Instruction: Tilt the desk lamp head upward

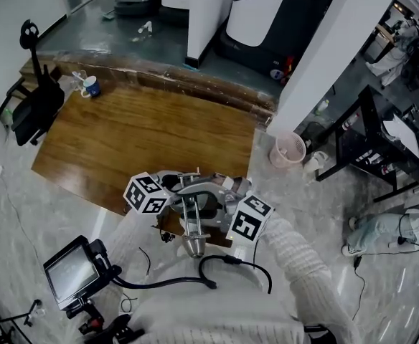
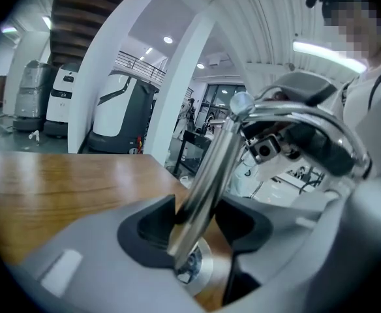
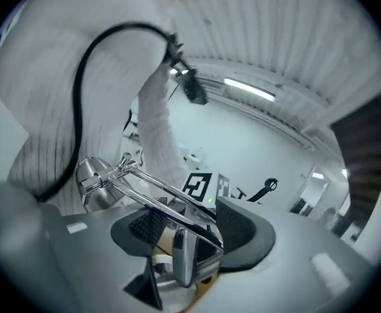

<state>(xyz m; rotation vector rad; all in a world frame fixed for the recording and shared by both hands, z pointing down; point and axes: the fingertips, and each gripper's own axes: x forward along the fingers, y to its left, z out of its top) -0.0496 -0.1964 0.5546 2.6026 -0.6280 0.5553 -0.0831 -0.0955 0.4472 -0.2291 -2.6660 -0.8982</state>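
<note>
A chrome desk lamp (image 1: 189, 217) stands at the near corner of the wooden table (image 1: 138, 135). Its cone head (image 1: 194, 245) hangs over the table edge toward me. My left gripper (image 1: 172, 192) comes in from the left, low at the lamp's upright post (image 2: 207, 181). The post fills the gap between both dark pads, above the round base (image 2: 196, 264). My right gripper (image 1: 220, 201) comes in from the right and is open. The lamp's two thin arm rods (image 3: 167, 197) run between its pads with a gap on each side. Beyond them is the lamp head (image 3: 96, 182).
A black cable (image 1: 231, 262) trails from the lamp across my white sleeve. On the table's far left stands a cup (image 1: 91, 87). A black chair (image 1: 37, 106) sits left of the table, a pink bin (image 1: 288, 149) right of it, and a small monitor (image 1: 72, 271) on the floor.
</note>
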